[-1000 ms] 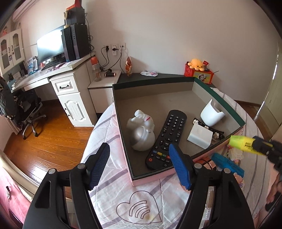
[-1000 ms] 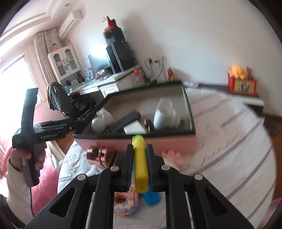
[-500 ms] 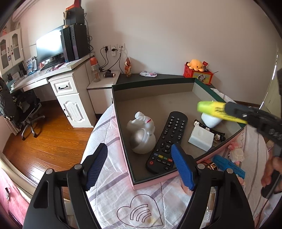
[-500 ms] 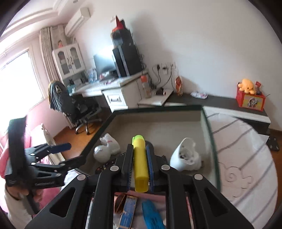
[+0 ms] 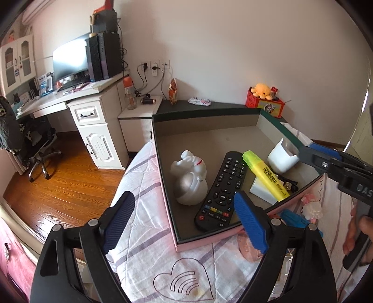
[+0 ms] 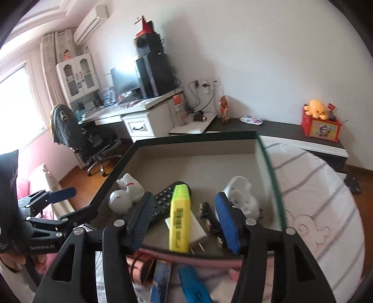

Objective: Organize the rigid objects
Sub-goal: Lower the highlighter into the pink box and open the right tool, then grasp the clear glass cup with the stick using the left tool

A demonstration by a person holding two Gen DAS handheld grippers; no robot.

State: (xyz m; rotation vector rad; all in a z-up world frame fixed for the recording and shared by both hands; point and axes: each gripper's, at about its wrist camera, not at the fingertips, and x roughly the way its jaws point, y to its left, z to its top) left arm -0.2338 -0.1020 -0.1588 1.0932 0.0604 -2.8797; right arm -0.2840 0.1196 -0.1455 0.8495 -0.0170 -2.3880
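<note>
Plain white walls (image 5: 233, 46), warm orange wood-plank floor (image 5: 58, 186). White corner desk w/ drawers (image 5: 93, 111), black curved monitor (image 5: 70, 60), black office chair (image 5: 35, 144). Wall-mounted white AC unit (image 6: 92, 22), bright window w/ curtain (image 6: 14, 98) at left; daylight.

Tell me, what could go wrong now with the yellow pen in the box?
The yellow pen lies propped across the remote and white plug, not flat, so it might slide or roll. The right claw is opening just above it; pulling back could knock the pen or catch the box wall.
</note>
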